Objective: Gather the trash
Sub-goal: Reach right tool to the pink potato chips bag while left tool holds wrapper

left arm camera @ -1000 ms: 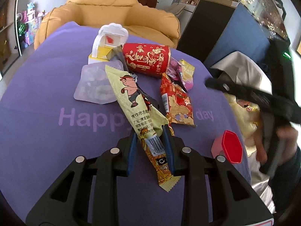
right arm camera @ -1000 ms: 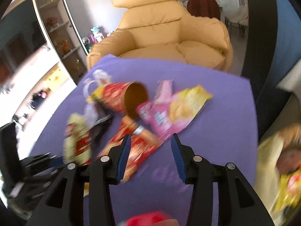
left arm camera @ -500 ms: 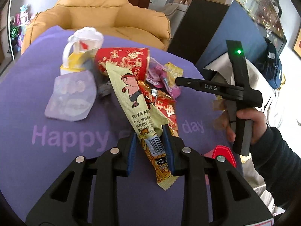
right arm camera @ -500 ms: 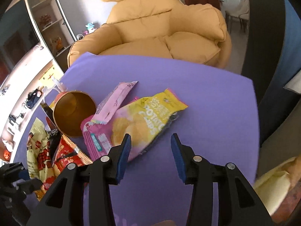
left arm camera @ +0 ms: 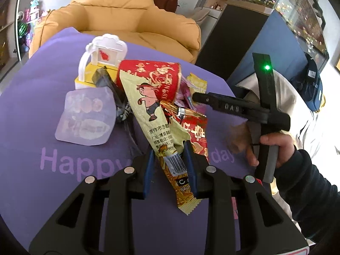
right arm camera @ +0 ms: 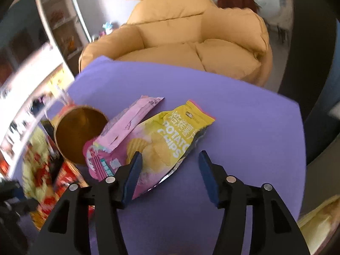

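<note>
My left gripper point(left arm camera: 169, 152) is shut on a long pale-yellow snack wrapper point(left arm camera: 148, 106) with a cartoon figure, held above the purple tablecloth point(left arm camera: 42, 97). Behind it lie a red paper cup point(left arm camera: 161, 78) on its side and a red snack wrapper point(left arm camera: 196, 133). My right gripper point(right arm camera: 170, 159) is open just above a yellow-pink potato chips bag point(right arm camera: 165, 142). A pink wrapper point(right arm camera: 131, 121) lies across that bag, next to the cup's open mouth point(right arm camera: 78, 133). The right gripper also shows in the left wrist view point(left arm camera: 197, 96), over the pile's right side.
A white and yellow toy-like container point(left arm camera: 102, 61) and a clear plastic blister tray point(left arm camera: 85, 121) lie left of the pile. A tan armchair point(right arm camera: 191, 38) stands beyond the table's far edge. A pale bag point(right arm camera: 318, 218) shows at the right edge.
My left gripper has lifted the pale-yellow wrapper and turned left. My right gripper has moved in closer over the potato chips bag, jaws still apart.
</note>
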Demonstrator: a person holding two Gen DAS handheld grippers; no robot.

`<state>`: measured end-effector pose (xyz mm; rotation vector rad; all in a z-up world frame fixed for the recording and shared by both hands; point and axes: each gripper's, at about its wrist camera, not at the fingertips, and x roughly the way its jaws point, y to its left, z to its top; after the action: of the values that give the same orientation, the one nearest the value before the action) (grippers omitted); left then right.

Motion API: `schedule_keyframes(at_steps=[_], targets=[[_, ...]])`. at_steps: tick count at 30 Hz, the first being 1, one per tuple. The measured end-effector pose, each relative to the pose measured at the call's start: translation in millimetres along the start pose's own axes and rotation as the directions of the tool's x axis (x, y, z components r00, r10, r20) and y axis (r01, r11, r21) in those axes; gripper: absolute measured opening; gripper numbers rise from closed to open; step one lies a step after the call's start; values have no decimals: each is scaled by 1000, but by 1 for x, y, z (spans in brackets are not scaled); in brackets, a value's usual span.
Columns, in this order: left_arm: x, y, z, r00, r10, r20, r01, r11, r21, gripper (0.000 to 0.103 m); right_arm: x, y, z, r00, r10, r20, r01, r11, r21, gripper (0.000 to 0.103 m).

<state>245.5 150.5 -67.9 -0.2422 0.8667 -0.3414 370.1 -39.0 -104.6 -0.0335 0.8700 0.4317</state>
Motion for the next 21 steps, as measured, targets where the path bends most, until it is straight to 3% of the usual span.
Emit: schedule_keyframes(at_steps=[2, 7, 11, 12, 14, 17, 21], targets=[[1, 2, 1, 1000, 5, -1, -5, 1000, -14, 26, 4, 4, 3, 1000, -18, 2, 18, 1000, -18, 52], [0, 2, -1, 1000, 17, -4, -18, 999, -27, 26, 17, -8, 21, 999, 5, 32, -7, 996, 86, 52], [-1, 5, -3, 1000, 28, -10, -29, 999, -35, 26, 26, -7, 32, 999, -13, 30, 11, 998, 58, 52], [-2, 5, -3, 1000, 29, -10, -29, 999, -39, 26, 26, -3, 33, 1000, -23, 19, 22, 999, 26, 50], [-2, 5, -2, 1000, 29, -10, -29, 999, -45, 26, 24, 6, 30, 1000, -27, 5, 27, 999, -33, 23], [-2, 5, -1, 1000, 24, -10, -25, 998, -49, 26, 12, 16, 16, 999, -34, -25, 32, 995, -95, 10], [-4, 2, 0, 1000, 4, -5, -5, 999, -39, 26, -15, 15, -15, 998, -36, -58, 28, 992, -126, 7]])
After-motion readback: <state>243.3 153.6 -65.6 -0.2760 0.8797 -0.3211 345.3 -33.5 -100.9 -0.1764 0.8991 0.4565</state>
